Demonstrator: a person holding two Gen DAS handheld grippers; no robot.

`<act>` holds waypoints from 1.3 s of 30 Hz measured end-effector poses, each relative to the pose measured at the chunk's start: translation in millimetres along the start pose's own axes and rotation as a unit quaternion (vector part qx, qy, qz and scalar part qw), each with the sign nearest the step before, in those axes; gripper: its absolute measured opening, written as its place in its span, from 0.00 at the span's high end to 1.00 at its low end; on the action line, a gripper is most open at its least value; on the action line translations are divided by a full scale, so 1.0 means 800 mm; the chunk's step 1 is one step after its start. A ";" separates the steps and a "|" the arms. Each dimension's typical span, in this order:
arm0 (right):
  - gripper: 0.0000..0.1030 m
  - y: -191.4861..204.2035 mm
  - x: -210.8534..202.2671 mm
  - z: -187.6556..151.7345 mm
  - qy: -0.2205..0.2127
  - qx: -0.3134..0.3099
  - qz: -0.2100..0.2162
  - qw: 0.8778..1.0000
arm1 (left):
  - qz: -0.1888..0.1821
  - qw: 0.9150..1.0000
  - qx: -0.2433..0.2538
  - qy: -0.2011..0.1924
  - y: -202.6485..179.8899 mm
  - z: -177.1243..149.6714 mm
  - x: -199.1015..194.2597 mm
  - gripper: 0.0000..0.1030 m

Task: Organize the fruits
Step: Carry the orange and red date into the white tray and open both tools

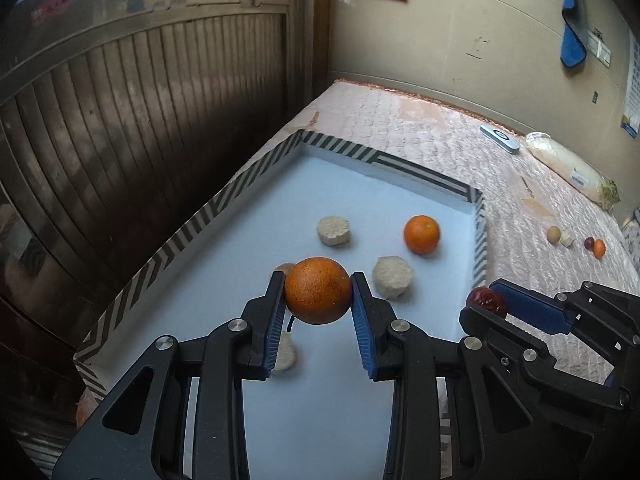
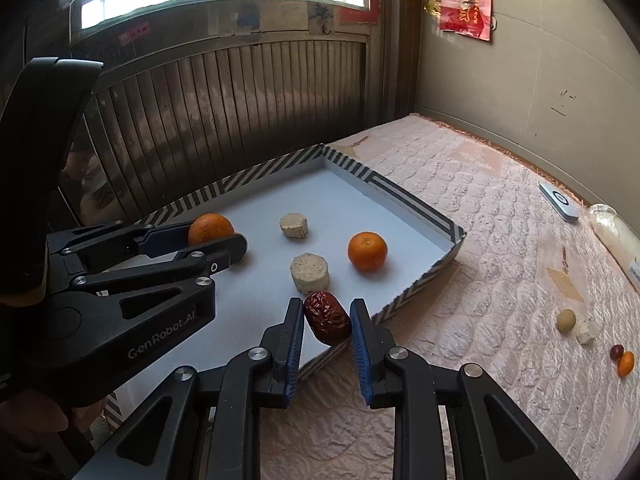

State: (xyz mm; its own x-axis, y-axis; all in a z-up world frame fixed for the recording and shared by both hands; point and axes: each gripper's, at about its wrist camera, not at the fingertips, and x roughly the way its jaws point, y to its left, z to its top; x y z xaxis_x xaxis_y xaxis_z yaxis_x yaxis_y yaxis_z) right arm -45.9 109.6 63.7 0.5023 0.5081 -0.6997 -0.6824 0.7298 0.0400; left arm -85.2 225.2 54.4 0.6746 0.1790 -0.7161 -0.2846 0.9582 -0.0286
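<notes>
My left gripper (image 1: 318,294) is shut on an orange (image 1: 318,291) and holds it above the white floor of a striped-rim tray (image 1: 224,200); it also shows in the right wrist view (image 2: 216,236) with the orange (image 2: 210,228). My right gripper (image 2: 327,320) is shut on a red date (image 2: 327,317) over the tray's near right rim (image 2: 416,284); it shows in the left wrist view (image 1: 490,300) with the date (image 1: 486,299). A second orange (image 1: 421,234) (image 2: 367,251) lies in the tray.
Several pale round cakes (image 1: 333,230) (image 2: 309,273) lie in the tray. On the quilted mat (image 2: 480,240) to the right lie a small orange fruit (image 2: 625,363), a dark date (image 2: 616,352), a beige ball (image 2: 566,321), a remote (image 2: 559,201) and a wrapped roll (image 1: 568,168).
</notes>
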 end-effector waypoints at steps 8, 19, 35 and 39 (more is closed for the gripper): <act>0.78 0.017 0.041 0.007 0.030 -0.015 0.017 0.999 | 0.014 1.000 -0.011 0.005 0.021 0.000 0.008 0.70; 0.78 0.032 0.065 0.009 0.052 -0.027 0.033 0.998 | 0.010 1.000 -0.007 0.025 0.020 0.004 0.021 0.70; 0.77 0.037 0.074 0.008 0.053 -0.024 0.038 0.998 | 0.017 0.999 -0.006 0.049 0.019 0.007 0.036 0.69; 0.76 0.035 0.066 0.006 0.048 -0.020 0.041 0.998 | 0.018 0.999 -0.004 0.050 0.017 0.007 0.037 0.68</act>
State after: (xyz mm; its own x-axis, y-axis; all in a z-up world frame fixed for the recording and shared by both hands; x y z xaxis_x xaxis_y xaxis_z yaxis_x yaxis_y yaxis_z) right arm -36.2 159.2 31.7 0.3921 0.5170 -0.7609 -0.7405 0.6682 0.0724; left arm -65.3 244.9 36.9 0.5930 0.1904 -0.7824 -0.3130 0.9497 -0.0061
